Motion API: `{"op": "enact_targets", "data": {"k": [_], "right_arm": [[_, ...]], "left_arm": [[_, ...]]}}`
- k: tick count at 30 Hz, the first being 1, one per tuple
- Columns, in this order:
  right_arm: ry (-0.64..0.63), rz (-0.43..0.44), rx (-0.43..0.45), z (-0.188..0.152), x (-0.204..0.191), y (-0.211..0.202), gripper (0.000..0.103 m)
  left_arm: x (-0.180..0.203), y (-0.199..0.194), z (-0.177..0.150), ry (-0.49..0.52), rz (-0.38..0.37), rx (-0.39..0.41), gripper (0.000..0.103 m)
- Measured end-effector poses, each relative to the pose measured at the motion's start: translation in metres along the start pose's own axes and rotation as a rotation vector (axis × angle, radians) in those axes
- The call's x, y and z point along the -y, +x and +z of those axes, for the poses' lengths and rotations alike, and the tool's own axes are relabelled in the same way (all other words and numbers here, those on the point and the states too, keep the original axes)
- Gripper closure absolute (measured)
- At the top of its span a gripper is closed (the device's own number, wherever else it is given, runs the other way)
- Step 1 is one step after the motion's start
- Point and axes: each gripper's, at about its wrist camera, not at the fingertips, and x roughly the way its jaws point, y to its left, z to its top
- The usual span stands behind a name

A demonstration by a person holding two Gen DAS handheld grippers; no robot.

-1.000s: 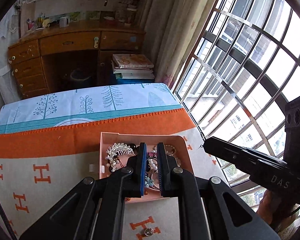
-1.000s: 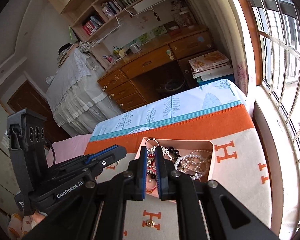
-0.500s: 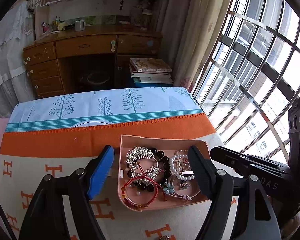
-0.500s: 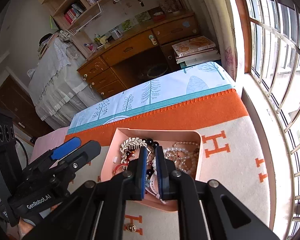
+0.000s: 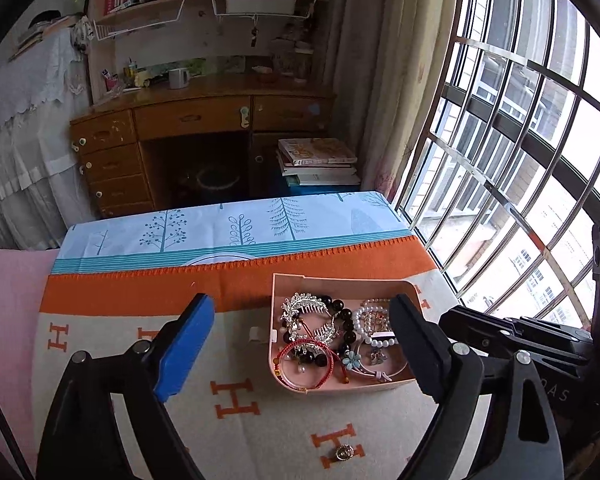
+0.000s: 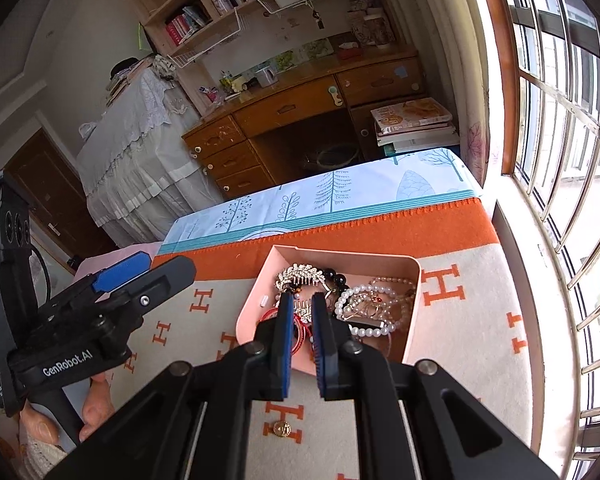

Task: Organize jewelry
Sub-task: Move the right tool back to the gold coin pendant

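Note:
A pink tray (image 5: 284, 280) sits on the orange and cream blanket, full of jewelry: a silver leaf hair comb (image 5: 304, 306), black bead bracelet, pearl bracelet (image 5: 364, 316) and red bangle (image 5: 306, 360). The tray also shows in the right wrist view (image 6: 414, 300). A small gold ring (image 5: 343, 453) lies loose on the blanket in front of the tray, also in the right wrist view (image 6: 281, 429). My left gripper (image 5: 300, 320) is wide open and empty above the tray's left side. My right gripper (image 6: 301, 312) is shut, empty, hovering over the tray's near edge.
The blanket (image 5: 240, 400) covers a bed next to a barred window (image 5: 520, 160) on the right. A wooden desk (image 5: 200, 120), stacked books (image 5: 318, 160) and bookshelves stand beyond the bed's far end.
My left gripper opened wide and pulled back and left from the tray. My right gripper stayed shut and shifted slightly over the tray.

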Motion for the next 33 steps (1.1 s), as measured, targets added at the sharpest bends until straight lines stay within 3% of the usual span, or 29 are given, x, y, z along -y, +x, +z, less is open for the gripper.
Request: {"op": "enact_targets", "data": {"k": [4,5,16,19,26,33], "right_arm": [[-0.069,0.015,0.017,-0.01,-0.013,-0.012,0.072],[-0.095,0.015,0.021,-0.013,-0.018,-0.014,0.071],[-0.385,0.013,0.012,-0.054,-0.058,-0.022,0.071],[-0.411,0.027,0.011,-0.062,-0.058,-0.022,0.07],[-0.453,0.05,0.007,-0.079,-0.052,-0.015,0.052],[-0.48,0.039,-0.051,-0.097,-0.046,0.01,0.051]], "left_arm": [[0.002,-0.021,-0.016,0.02,0.042,0.045,0.006],[0.001,-0.025,-0.02,0.021,0.051,0.056,0.002],[-0.02,-0.065,-0.063,-0.044,0.156,0.102,0.001],[-0.022,-0.07,-0.071,-0.045,0.183,0.115,0.001],[-0.021,-0.068,-0.093,-0.045,0.213,0.107,0.001],[-0.032,-0.045,-0.121,-0.075,0.245,0.057,0.001]]}}
